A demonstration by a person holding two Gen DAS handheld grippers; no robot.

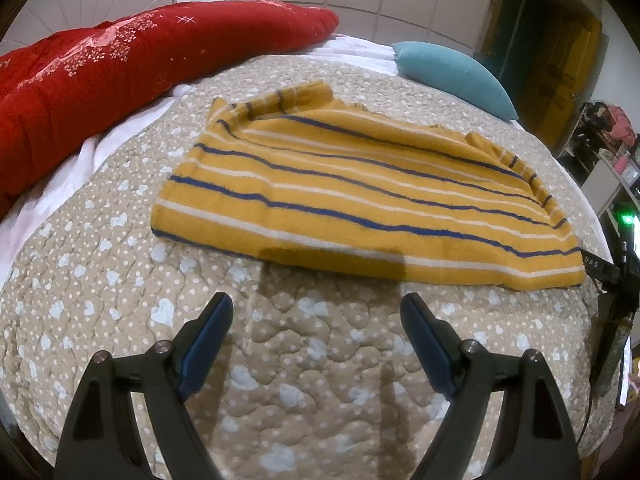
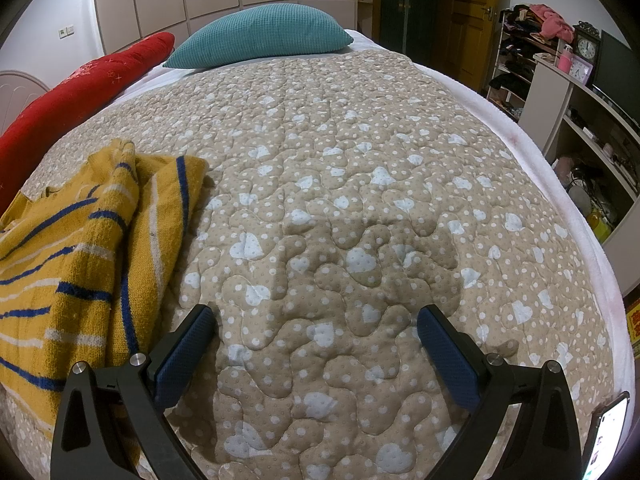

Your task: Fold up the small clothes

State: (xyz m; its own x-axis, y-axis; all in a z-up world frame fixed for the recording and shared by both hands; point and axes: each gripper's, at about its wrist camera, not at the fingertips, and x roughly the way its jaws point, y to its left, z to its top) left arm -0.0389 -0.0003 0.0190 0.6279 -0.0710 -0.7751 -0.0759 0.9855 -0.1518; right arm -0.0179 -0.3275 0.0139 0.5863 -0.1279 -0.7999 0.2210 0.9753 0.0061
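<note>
Both sets of jaws wide open and gripping nothing: left gripper (image 1: 316,316) parked over bare quilt (image 1: 120,280), right gripper (image 2: 316,328) same deal. Striped yellow sweater (image 1: 352,192) spread mostly flat at 12 o'clock in the left wrist view, hem edge just past the fingertips, not touching them. From the right wrist view, same sweater (image 2: 80,248) bunched at 9 o'clock, one sleeve flopped over itself, just beside the left pad. Biggest risk from here: pinching the puffy quilt together with the knit, because of how soft and lumpy everything is, then dragging the cover up mid-fold. Also likely to grab only one layer at that rumpled sleeve and end up with a crooked fold. Loads of open bed from 12 to 3 o'clock on the right side, so plenty of swing room there. Tighter at 10 o'clock with the red blanket (image 1: 120,64), and the teal pillow (image 2: 264,36) up at 12. Phone (image 2: 608,436) near the bed edge at 5 o'clock, easy to knock off.
</note>
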